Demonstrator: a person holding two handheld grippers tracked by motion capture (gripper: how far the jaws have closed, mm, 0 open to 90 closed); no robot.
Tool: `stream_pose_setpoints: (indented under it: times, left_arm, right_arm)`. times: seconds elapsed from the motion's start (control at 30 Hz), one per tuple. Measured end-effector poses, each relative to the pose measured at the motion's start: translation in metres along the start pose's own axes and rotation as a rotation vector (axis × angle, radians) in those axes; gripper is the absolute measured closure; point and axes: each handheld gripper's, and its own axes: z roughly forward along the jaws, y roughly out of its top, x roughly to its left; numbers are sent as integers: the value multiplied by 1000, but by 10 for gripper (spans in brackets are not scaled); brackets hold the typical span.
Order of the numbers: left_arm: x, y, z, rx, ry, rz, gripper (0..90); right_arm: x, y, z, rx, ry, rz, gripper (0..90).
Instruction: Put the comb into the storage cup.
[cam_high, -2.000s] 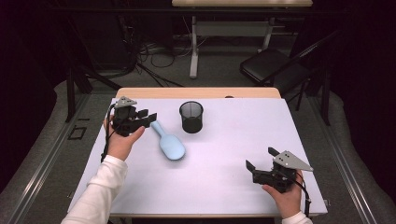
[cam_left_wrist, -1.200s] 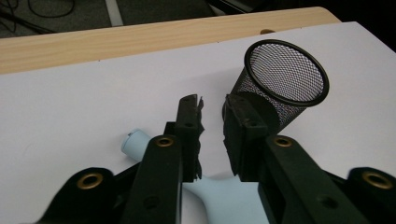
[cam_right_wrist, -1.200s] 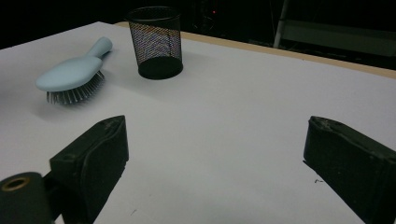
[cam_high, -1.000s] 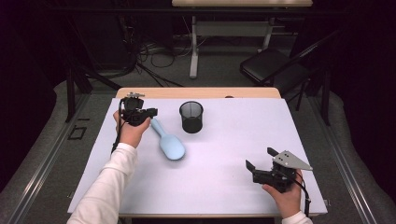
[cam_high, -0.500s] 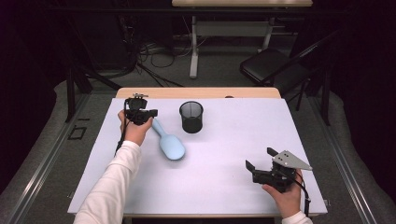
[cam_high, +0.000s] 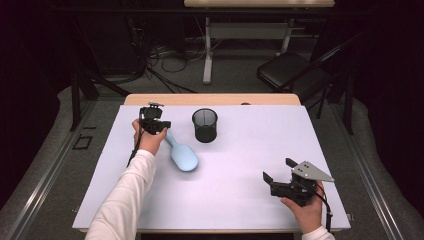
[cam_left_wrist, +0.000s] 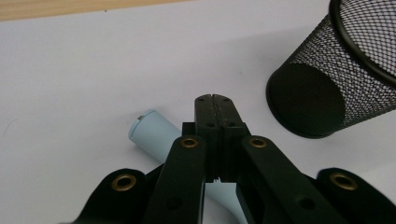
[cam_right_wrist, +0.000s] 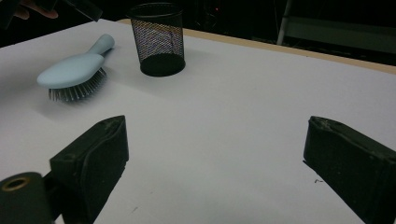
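On the white table (cam_high: 240, 200), the left gripper (cam_left_wrist: 215, 100), jaws pressed together, seemingly over the hairbrush (cam_high: 181, 154) handle rather than gripping it, while the right gripper (cam_high: 280, 174) waits wide open, empty.

A smooth, matt plastic hairbrush (cam_right_wrist: 74, 70) lies by a black wire-mesh cup (cam_high: 205, 125) on a matt white table (cam_high: 250, 165).

The left gripper (cam_high: 154, 124) sits near the table's far left corner, its jaws pressed flat together, pad to pad, pointing downward. The left hand (cam_high: 148, 141) grips it from behind, the white-sleeved forearm stretched diagonally forward. The right gripper (cam_high: 275, 181) rests near the near right corner, jaws spread wide, held by the right hand (cam_high: 306, 210).
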Motion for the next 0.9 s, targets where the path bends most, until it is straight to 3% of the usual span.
stream_pose_setpoints:
  times: [0.43, 0.9]
  left_arm:
    - [-3, -3, 19, 75, 12, 21, 900]
    - [-8, -6, 37, 107, 16, 27, 900]
  right_arm:
    - [-1, 0, 0, 5, 6, -3, 64]
    - [-1, -1, 0, 12, 13, 3, 68]
